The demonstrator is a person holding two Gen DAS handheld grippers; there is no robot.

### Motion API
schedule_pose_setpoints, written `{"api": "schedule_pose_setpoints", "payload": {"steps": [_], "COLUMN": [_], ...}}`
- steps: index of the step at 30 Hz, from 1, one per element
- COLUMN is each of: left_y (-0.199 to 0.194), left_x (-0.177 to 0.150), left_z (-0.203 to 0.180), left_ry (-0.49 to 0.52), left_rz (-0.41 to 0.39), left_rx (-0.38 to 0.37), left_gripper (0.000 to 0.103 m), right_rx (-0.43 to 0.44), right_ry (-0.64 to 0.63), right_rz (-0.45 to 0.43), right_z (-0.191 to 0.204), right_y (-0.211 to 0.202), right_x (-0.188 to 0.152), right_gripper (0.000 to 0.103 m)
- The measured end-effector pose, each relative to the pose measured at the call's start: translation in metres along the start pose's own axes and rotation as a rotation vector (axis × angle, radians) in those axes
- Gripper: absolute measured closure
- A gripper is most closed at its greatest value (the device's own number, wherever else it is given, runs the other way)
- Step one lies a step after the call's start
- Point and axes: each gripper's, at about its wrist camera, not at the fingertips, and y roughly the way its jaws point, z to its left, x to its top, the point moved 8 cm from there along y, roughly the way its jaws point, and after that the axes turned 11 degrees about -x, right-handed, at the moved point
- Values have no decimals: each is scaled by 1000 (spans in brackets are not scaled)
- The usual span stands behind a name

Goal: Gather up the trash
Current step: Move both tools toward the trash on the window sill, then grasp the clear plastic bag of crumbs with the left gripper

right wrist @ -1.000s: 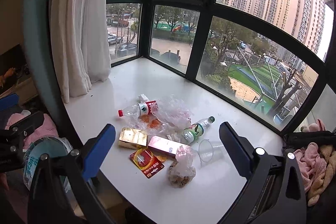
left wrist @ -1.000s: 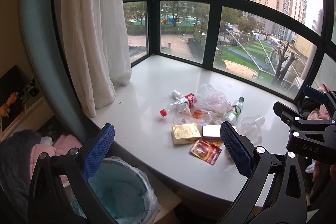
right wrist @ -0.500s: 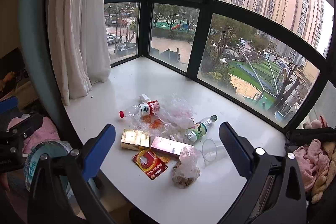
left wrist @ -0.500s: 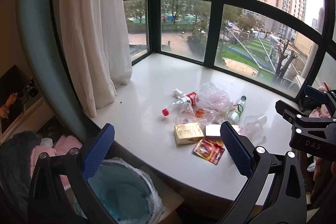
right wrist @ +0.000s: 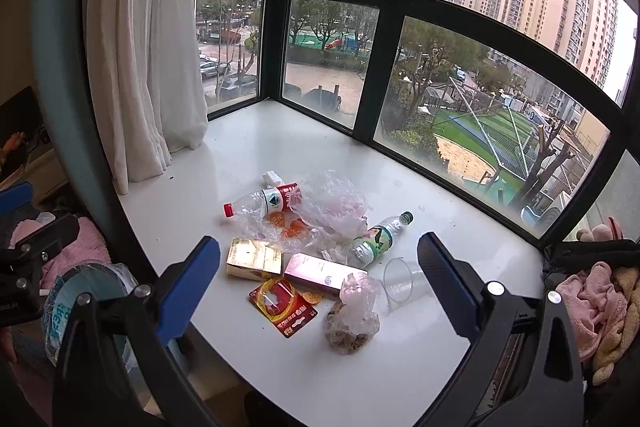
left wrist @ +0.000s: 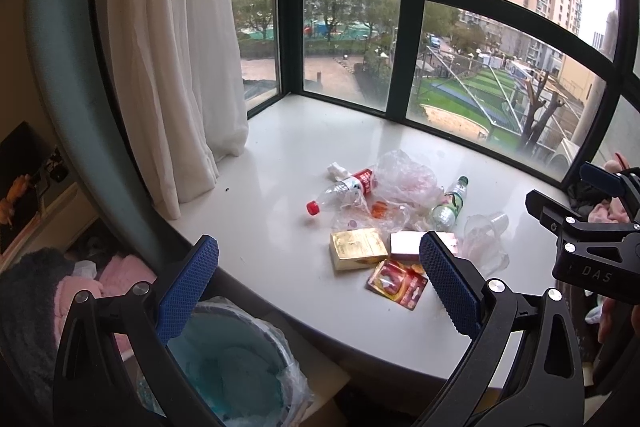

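Two hand-held grippers, left (left wrist: 318, 277) and right (right wrist: 318, 277), hang spread wide and empty above the trash pile (right wrist: 304, 243) on the white window ledge (right wrist: 400, 367); bin (left wrist: 240, 359) below left.

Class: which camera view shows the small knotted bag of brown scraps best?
The right wrist view: the knotted bag lies unobstructed on the sill. In the left wrist view, the left hand-held gripper's finger hides most of it.

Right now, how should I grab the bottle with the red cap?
Grip the red-capped bottle across its clear body near the cap, jaws coming from above. It lies on its side with the cap end clear, while its labelled end is tucked against the plastic bag.
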Motion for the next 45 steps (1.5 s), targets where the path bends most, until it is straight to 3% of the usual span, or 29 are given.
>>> {"api": "schedule_pose_setpoints", "payload": {"steps": [10, 14, 22, 26, 35, 45], "left_y": [10, 24, 48, 68, 126, 199], "left_x": [-5, -10, -8, -8, -32, -79], "left_z": [-4, -14, -28, -38, -93, -161], "left_ry": [24, 41, 108, 126, 243, 423], "left_rz": [15, 46, 59, 79, 146, 230], "left_rx": [-19, -108, -139, -189, -332, -485], "left_gripper": [6, 6, 6, 6, 6, 6], "right_rx": [-7, -10, 29, 45, 86, 224], "right_ry": [17, 21, 122, 152, 169, 93], "right_rz": [22, 27, 75, 105, 197, 230], "right_z": [-13, -21, -62, -79, -93, -83], "right_y": [7, 10, 41, 58, 100, 150], "right_x": [-7, -14, -28, -41, -89, -107], "right_gripper": [7, 7, 7, 7, 7, 7]}}
